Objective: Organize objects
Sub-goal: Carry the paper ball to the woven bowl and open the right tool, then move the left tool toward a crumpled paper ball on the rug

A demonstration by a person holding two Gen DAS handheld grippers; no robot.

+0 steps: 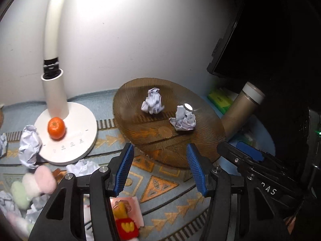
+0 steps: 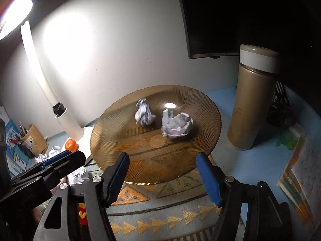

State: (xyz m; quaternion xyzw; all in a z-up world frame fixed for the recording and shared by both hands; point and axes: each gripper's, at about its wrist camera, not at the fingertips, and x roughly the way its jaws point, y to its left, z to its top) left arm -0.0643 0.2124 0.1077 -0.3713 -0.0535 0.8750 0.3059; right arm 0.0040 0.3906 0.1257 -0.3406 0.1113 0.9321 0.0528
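Both wrist cams angle down, close, sharing amber plate (image 1: 140, 92) w/ paper wads (image 2: 143, 113).

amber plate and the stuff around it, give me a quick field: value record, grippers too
plate: amber ribbed glass plate on patterned mat
on plate: two crumpled paper balls, apart from each other
lamp: white desk lamp, round base, lit
orange: tangerine resting on the lamp base
loose paper: crumpled ball against the base's edge, off the plate
flask: gold thermos, upright, beside the plate
left gripper: open, nothing between the pads
right gripper: open, nothing between the pads
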